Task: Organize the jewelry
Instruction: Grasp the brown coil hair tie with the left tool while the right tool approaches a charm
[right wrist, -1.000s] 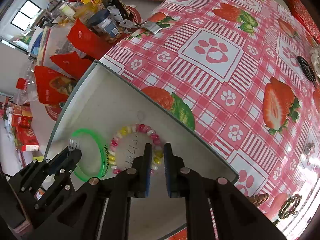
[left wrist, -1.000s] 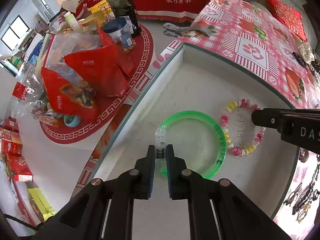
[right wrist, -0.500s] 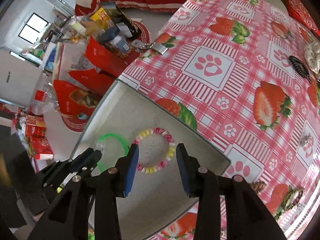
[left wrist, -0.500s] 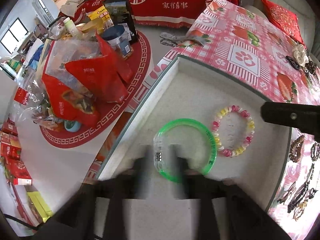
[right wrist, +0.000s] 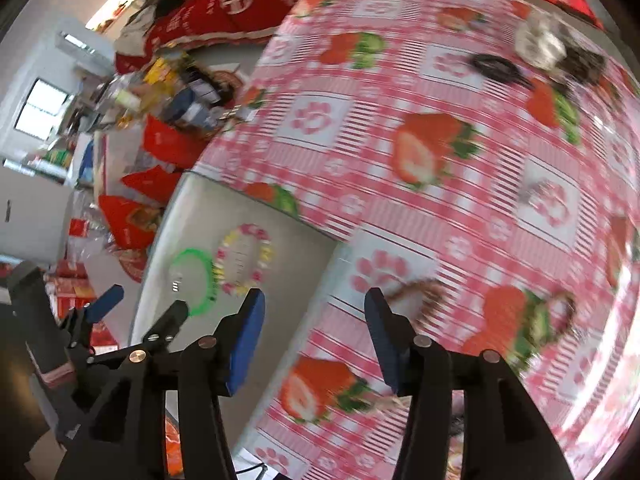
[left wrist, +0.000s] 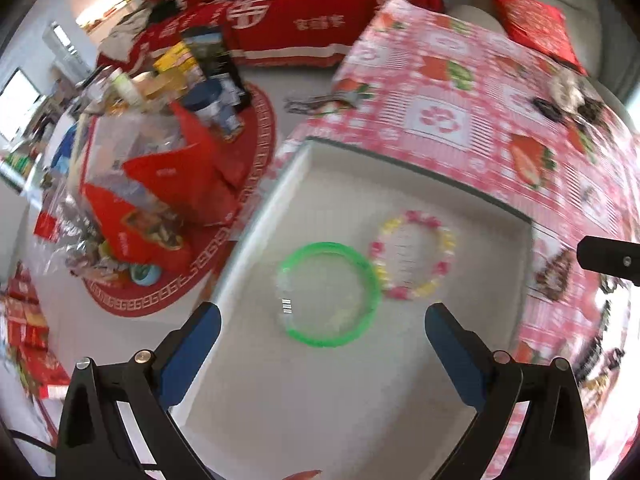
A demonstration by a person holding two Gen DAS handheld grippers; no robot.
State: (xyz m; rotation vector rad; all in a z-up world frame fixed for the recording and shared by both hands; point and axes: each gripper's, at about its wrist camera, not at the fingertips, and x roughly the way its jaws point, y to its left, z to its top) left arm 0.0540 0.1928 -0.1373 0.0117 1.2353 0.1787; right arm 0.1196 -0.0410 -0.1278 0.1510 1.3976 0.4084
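My left hand-held gripper [left wrist: 322, 344] hangs over the grey tray [left wrist: 360, 408] with its jaws spread wide and nothing between them; the green bangle [left wrist: 330, 294] lies flat on the tray floor just ahead of it, and the pink-and-yellow bead bracelet [left wrist: 412, 256] lies beside it, the two rims touching or very nearly so; my right hand-held gripper [right wrist: 314, 320] is likewise parted and empty, above the tray's near corner and the strawberry-print tabletop [right wrist: 440, 128]; just beyond its right finger a brownish bracelet [right wrist: 416, 290] lies on the cloth, too blurred to make out, and I judge it the likely next pick; to do that well I would centre the jaws over one arc of the piece, come down straight, and close on a single strand so it lifts clean.
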